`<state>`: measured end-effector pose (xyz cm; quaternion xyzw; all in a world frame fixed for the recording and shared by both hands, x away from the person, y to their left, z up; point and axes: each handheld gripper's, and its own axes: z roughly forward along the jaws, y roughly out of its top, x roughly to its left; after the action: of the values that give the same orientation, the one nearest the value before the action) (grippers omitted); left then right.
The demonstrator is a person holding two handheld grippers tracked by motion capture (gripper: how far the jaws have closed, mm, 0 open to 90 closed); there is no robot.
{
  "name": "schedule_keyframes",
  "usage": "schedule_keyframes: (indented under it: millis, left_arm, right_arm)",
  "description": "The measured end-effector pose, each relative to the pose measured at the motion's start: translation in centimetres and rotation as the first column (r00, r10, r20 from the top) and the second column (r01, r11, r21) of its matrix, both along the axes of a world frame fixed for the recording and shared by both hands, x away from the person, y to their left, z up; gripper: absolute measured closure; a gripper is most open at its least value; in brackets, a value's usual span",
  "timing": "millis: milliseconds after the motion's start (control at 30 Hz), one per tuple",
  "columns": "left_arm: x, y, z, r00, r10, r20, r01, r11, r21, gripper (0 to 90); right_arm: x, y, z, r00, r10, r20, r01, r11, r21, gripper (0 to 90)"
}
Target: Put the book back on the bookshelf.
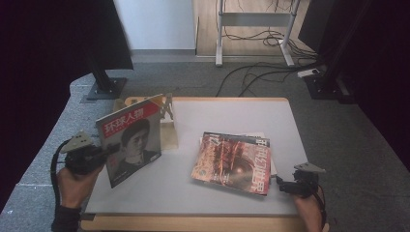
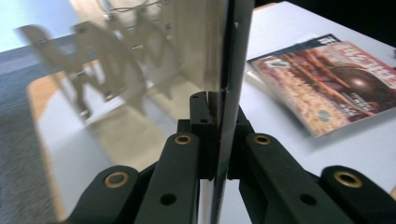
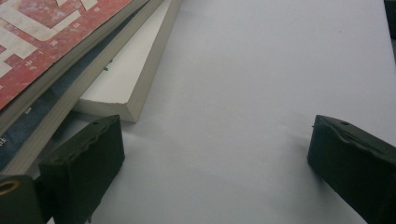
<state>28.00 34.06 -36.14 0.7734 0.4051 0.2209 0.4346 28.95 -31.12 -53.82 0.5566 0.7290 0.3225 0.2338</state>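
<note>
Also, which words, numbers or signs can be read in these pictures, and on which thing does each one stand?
"环球人物": white characters on the red band of the magazine that the left gripper holds upright.
Large pale characters along the edge of the red magazine on top of the stack: upside down, too blurred to read.
Small digits on that cover in the right gripper view: too small.

White table top (image 1: 232, 121) with a wooden edge, set on grey carpet; near the right front corner, a stack of magazines (image 1: 234, 162), red one on top; at the back left corner, a pale wooden rack (image 1: 167, 123) standing upright.
</note>
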Motion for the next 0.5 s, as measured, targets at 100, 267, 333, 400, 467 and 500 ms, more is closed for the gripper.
schedule_keyframes:
  millis: [100, 267, 333, 400, 467, 500]
  left_arm:
    - [-0.5, 1.5, 0.1, 0.9993, 0.037, 0.002, -0.037, 0.9993, -0.005, 87.0]
    - [-0.5, 3.0, 0.1, 0.9951, 0.098, 0.004, -0.098, 0.9951, -0.014, 87.0]
    - [-0.3, 3.3, 0.1, 0.9931, 0.117, 0.006, -0.117, 0.9930, -0.017, 87.0]
    - [0.1, 3.4, 0.0, 0.9912, 0.132, 0.007, -0.132, 0.9910, -0.020, 87.0]
    - [0.5, 3.5, 0.1, 0.9891, 0.147, 0.009, -0.147, 0.9890, -0.018, 87.0]
    - [0.7, 3.5, 0.1, 0.9878, 0.155, 0.013, -0.155, 0.9877, -0.017, 87.0]
  right_arm:
    - [0.0, 0.0, 0.0, 1.0000, 0.000, -0.001, 0.000, 1.000, -0.001, 3.3]
    - [0.0, 0.0, 0.0, 1.0000, 0.001, -0.002, -0.001, 1.000, -0.002, 3.3]
    - [0.0, 0.0, 0.0, 1.0000, 0.001, -0.001, -0.001, 1.000, -0.003, 3.2]
    - [0.0, 0.0, 0.0, 1.0000, 0.001, -0.002, -0.001, 1.000, -0.003, 3.2]
    - [0.0, 0.0, 0.0, 1.0000, 0.002, -0.002, -0.002, 1.000, -0.002, 3.2]
    - [0.0, 0.0, 0.0, 1.0000, 0.002, -0.002, -0.002, 1.000, -0.002, 3.2]
